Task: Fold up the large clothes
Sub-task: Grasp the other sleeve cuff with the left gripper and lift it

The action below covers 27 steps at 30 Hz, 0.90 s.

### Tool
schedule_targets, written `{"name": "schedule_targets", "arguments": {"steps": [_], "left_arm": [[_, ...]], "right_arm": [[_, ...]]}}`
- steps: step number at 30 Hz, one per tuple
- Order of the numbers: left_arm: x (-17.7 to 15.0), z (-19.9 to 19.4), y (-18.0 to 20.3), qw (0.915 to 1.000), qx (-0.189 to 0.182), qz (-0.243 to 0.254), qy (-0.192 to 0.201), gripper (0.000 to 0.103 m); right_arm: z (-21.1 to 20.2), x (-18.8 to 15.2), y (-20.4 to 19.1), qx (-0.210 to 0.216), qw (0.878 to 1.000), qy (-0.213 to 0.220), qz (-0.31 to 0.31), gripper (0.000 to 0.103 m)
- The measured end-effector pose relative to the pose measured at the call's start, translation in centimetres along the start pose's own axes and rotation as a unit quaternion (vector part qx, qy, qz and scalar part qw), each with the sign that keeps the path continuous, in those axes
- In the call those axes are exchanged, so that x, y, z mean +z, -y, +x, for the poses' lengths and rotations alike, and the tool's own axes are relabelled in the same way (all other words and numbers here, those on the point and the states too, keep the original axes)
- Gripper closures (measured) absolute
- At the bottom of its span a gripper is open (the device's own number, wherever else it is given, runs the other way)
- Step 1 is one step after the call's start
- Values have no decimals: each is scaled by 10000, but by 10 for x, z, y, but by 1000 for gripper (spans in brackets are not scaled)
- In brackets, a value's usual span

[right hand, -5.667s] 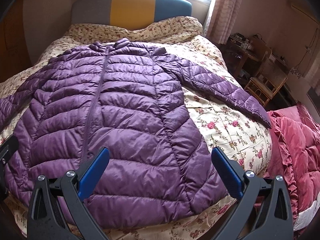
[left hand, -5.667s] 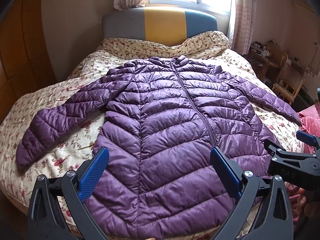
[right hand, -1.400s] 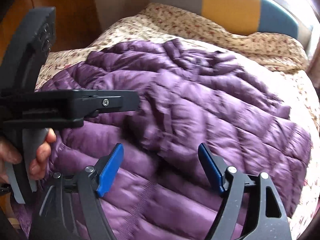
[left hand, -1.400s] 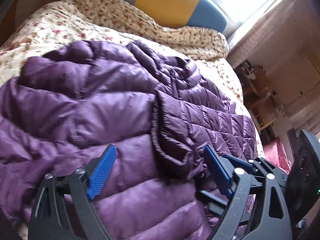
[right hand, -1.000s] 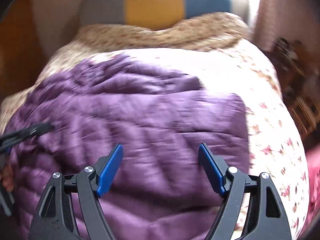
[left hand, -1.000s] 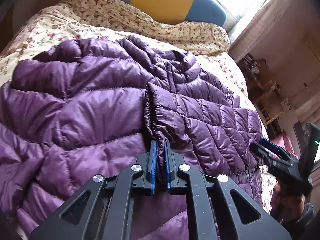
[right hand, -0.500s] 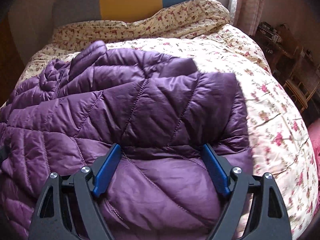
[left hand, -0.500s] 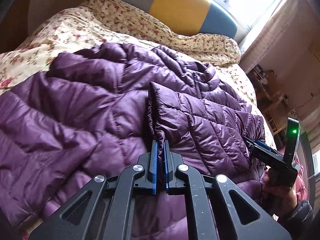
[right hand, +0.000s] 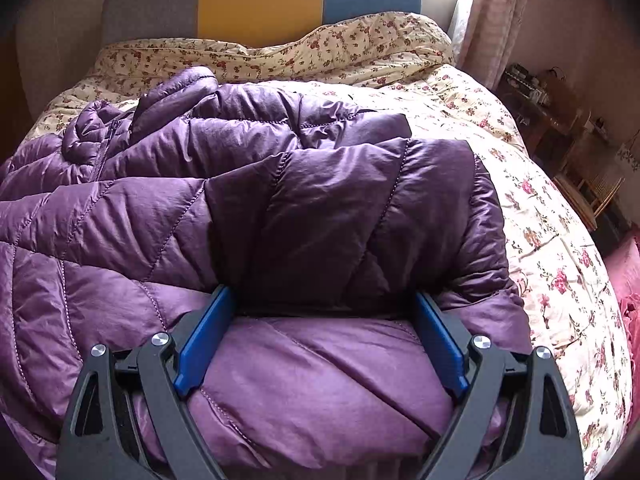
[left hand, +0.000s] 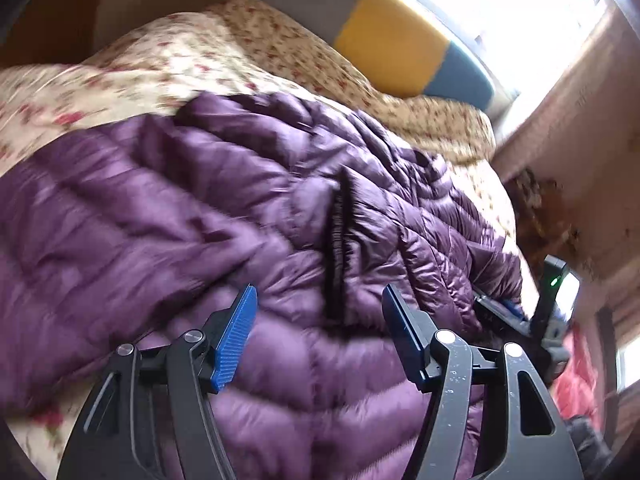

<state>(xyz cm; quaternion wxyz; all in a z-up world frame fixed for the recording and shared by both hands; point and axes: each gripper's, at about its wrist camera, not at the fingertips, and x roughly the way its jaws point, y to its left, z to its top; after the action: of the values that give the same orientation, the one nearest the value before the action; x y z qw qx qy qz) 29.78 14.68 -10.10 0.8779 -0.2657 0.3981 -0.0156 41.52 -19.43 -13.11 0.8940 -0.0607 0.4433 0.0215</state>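
A purple quilted down jacket [left hand: 168, 216] lies on the floral bed, both sleeves folded in over its body. My left gripper [left hand: 320, 316] is open just above the jacket, near the dark edge of the folded left sleeve [left hand: 336, 248], holding nothing. In the right wrist view the jacket [right hand: 120, 216] fills the frame. My right gripper [right hand: 324, 320] is open, its jaws resting on the jacket on either side of the folded right sleeve [right hand: 360, 208]. The right gripper also shows in the left wrist view [left hand: 516, 314], at the jacket's right edge.
The floral quilt [right hand: 540, 208] covers the bed, with a grey, yellow and blue headboard [right hand: 260, 0] behind. A red blanket [right hand: 630, 280] lies off the bed's right side. Wooden furniture [right hand: 560, 120] and a curtain [right hand: 496, 16] stand at the right.
My left gripper, shut on the sleeve edge half a second ago, has opened and let it go. My right gripper has pushed forward onto the folded right sleeve, still open.
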Motion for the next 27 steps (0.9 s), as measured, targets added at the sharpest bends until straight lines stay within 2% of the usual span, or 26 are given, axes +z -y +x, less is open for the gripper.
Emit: {"name": "schedule_targets", "arguments": {"steps": [4,6,8,10,11,13,15,19,22,23,25,26,27], "left_arm": [[-15,-55,-46,9960,256,-760,404,39],[-29,-92,-81,9896,470,-1199,638,39],[-44,-126,-115,9796,758,-1675,816,39],[-58,-158,-145,9672,1078,-2062,1015,39],[-68,-177,-162,9580,1261,-2313,1134,39],[-82,-203,-190,9450,1341,-2706,1253,39],[-95,-229,-218,9260,1479,-3152,1460,39],[-108,-252,-257,8947,1424,-3862,1733,39],[-110,-251,-270,8779,1270,-4223,1866,39],[-109,-249,-270,8753,1304,-4256,1888,39],[-104,-244,-269,8732,1463,-4242,1900,49],[-101,-243,-271,8718,1514,-4265,1872,63],[-101,-241,-274,8695,1526,-4313,1864,69]], "right_arm": [[-1,-2,0,-8,10000,44,32,15],[-1,-2,0,-12,10000,42,29,15],[-2,-2,0,-16,10000,47,28,15],[-2,-3,1,-6,10000,54,42,15],[-3,-3,1,-1,10000,58,47,15],[-4,-3,2,12,10000,62,58,15],[-4,-3,2,5,10000,72,56,15],[-4,-3,3,0,10000,78,53,15],[-5,-3,2,-3,10000,80,52,15],[-5,-3,3,-6,10000,81,51,15],[-4,-3,2,-1,10000,79,54,15],[-5,-3,3,3,10000,80,57,15],[-5,-3,3,1,10000,80,54,15]]}}
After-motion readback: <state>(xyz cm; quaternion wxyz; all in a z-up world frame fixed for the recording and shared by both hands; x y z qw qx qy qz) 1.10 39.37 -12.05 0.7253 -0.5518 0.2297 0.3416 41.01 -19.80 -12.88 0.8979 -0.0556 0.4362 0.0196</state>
